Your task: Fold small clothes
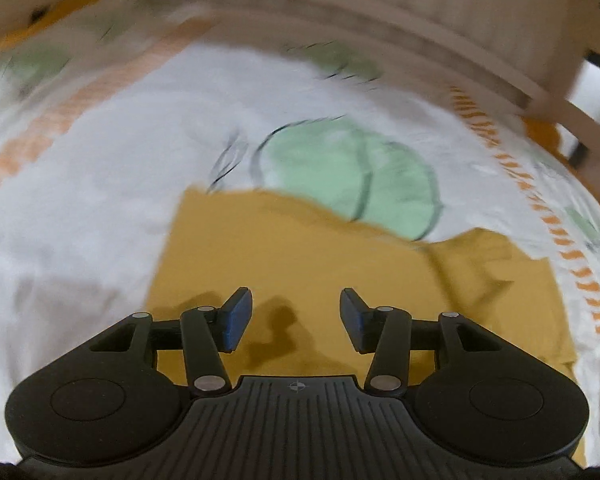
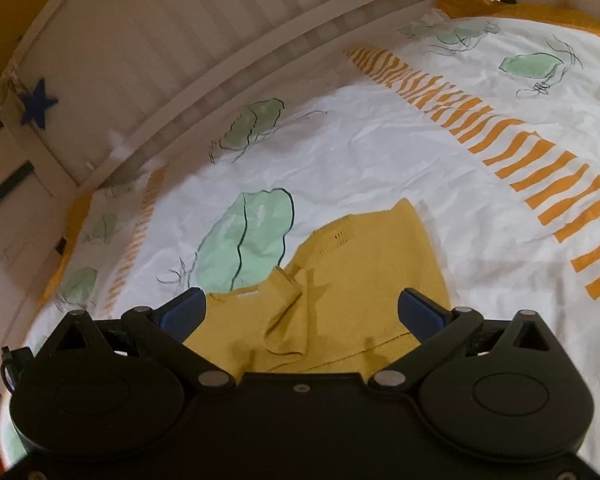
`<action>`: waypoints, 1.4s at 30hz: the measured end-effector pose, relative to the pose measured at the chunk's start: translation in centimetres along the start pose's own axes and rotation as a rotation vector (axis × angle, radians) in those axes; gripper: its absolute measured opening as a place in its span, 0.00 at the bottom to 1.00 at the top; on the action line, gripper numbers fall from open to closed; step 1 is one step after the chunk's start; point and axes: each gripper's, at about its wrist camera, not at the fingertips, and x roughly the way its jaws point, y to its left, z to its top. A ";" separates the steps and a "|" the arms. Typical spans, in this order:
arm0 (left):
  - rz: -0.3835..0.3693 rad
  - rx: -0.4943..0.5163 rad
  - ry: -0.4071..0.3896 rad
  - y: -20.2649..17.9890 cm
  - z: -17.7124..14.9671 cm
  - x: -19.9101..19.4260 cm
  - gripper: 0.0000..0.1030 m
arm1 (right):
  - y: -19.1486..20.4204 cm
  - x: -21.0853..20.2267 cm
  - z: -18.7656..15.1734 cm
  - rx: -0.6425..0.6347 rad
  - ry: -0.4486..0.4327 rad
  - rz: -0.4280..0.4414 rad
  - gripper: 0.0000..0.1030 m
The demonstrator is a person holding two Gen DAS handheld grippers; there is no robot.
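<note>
One mustard garment (image 1: 300,256) on printed sheet (image 1: 80,200); left claw (image 1: 296,320), right claw (image 2: 302,314) both spread, empty.

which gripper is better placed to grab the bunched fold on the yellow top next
Right, probably. The right hand-held gripper is open with the bunched fold of the yellow top between its fingers. The left hand-held gripper, also open, faces flat cloth.

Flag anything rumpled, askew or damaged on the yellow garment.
The mustard knit top has a bunched, twisted fold of fabric near its middle, so it does not lie flat. Small ladder-like gaps show near its upper seam, possibly a knit pattern.
</note>
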 end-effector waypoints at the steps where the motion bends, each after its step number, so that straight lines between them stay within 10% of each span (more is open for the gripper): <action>1: 0.002 -0.026 0.010 0.9 -0.2 0.2 0.46 | 0.2 0.2 -0.2 -0.013 0.005 -0.003 1.00; 7: 0.017 -0.021 0.082 2.7 0.2 1.6 0.46 | 1.9 2.1 -1.8 -0.166 0.031 -0.002 0.96; 14: -0.002 0.011 0.131 3.3 -0.1 2.6 0.46 | 3.2 4.8 -3.4 -0.288 0.072 0.025 0.46; 35: -0.058 0.011 0.170 4.2 0.0 3.3 0.47 | 4.6 13.8 -2.4 -0.169 0.185 -0.050 0.60; 37: -0.062 0.007 0.170 4.3 0.0 3.3 0.47 | 4.3 14.0 -2.2 -0.157 0.177 -0.056 0.41; 38: -0.065 0.003 0.170 4.3 -0.1 3.3 0.47 | 4.2 14.0 -2.1 -0.155 0.171 -0.058 0.11; 42: -0.073 -0.011 0.167 4.6 0.0 3.3 0.47 | 3.2 12.4 -1.4 -0.139 0.093 -0.083 0.10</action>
